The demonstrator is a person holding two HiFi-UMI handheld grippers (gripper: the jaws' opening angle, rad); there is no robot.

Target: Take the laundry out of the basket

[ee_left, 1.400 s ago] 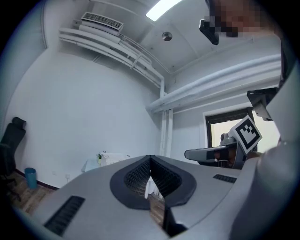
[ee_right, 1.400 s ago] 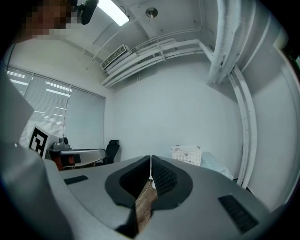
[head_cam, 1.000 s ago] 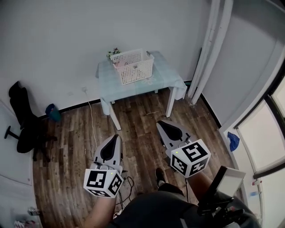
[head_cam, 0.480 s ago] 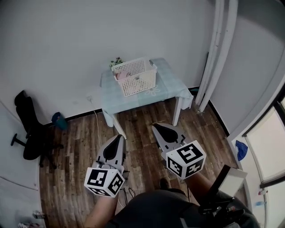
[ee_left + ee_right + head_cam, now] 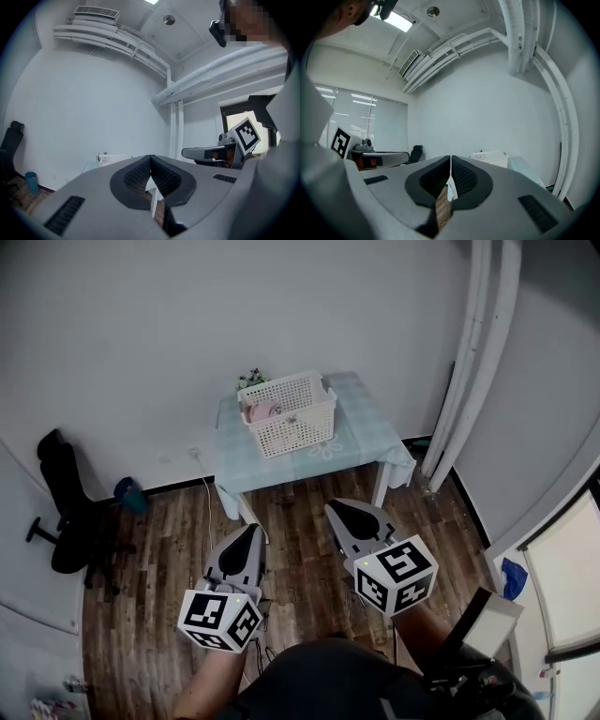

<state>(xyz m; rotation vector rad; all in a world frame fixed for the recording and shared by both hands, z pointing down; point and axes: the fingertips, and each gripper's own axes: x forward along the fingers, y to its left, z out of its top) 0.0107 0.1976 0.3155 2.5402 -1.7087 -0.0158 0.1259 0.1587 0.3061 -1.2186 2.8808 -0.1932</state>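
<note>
Well, the pink bundle of soft laundry (image 5: 265, 410) lies in the back left corner of the white plastic lattice basket (image 5: 300, 423), and only a rounded fold of it shows above the rim. The basket stands on the small table under a pale blue-green checked cloth (image 5: 361, 427), toward the table's rear left corner, which leaves the front right corner bare. From where I stand the cloth looks light and limp, something that will sag and trail when lifted rather than keep its shape. I would pinch it at the raised fold on top, taking a good thickness of fabric, since a thin edge could slip out of smooth pads. The basket is stiff, with open perforated walls, and looks light enough to shift on the tablecloth if the laundry catches on the lattice. How much cloth lies lower down I cannot tell. Both tools are well short of the table, out over the dark wood-plank floor (image 5: 169, 549). The grey left gripper (image 5: 250, 529) has its ribbed black pads pressed together at the tips with nothing between them. The grey right gripper (image 5: 331, 508) is likewise clamped tight on nothing. A small green plant (image 5: 250, 379) sits just behind the basket at the table's rear edge, and a black office chair (image 5: 64, 521) stands off by the left wall.
</note>
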